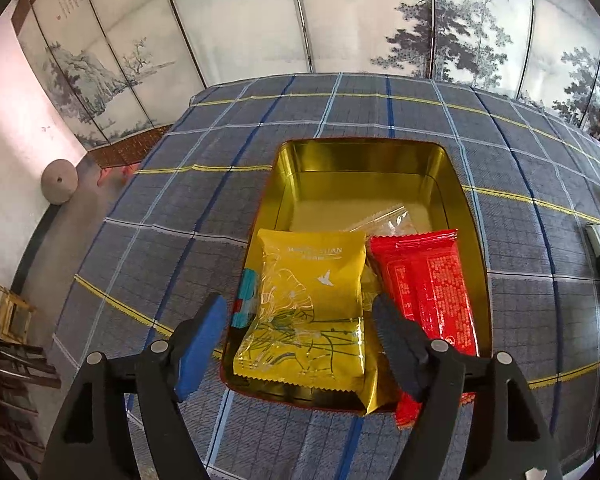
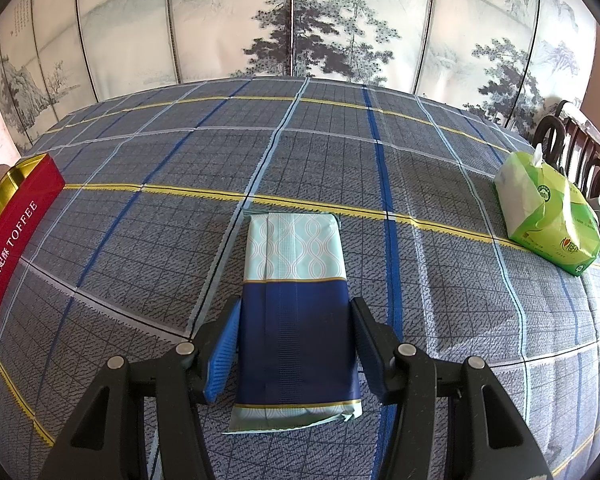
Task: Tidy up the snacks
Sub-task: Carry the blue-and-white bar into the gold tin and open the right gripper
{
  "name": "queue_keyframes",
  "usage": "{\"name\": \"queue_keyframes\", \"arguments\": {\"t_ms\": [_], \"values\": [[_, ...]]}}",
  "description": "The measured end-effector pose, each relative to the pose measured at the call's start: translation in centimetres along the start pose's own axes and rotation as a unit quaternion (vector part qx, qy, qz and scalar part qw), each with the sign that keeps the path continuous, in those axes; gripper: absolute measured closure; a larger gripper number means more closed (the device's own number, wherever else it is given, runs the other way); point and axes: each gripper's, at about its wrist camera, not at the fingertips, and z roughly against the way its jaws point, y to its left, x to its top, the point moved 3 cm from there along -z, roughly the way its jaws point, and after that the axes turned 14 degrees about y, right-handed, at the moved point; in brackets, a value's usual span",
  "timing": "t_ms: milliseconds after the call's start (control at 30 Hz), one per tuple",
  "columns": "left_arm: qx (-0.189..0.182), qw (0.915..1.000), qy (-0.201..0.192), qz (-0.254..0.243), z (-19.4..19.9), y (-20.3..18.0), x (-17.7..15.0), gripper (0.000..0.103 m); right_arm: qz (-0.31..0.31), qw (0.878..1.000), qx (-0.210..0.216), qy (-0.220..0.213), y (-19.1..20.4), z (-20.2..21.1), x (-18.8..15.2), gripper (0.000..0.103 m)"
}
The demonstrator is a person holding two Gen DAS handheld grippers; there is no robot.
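The right gripper [image 2: 294, 344] pinches a blue packet [image 2: 296, 316] lying on the tablecloth [image 2: 460, 280], its long axis running straight ahead between the fingers. The tin [image 2: 16, 240] sits far to its left. The left gripper [image 1: 300, 344] hangs spread over a yellow packet [image 1: 308, 308] in that tin

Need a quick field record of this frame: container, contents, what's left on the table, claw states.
container: gold-lined tin, lid off, on plaid cloth
in tin: yellow packet on top, red packet beside it, clear wrapper behind
left claw: open, astride yellow packet, pads clear
right claw: shut on blue-and-mint packet lying on the cloth
other: green tissue pack, far right
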Motion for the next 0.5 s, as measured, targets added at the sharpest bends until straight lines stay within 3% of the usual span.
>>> {"name": "queue_keyframes", "arguments": {"t_ms": [500], "values": [[0.013, 0.9997, -0.018, 0.010, 1.3, 2.1, -1.7, 0.029, -0.006, 1.000, -0.005, 0.031, 0.1, -0.2, 0.7, 0.049]]}}
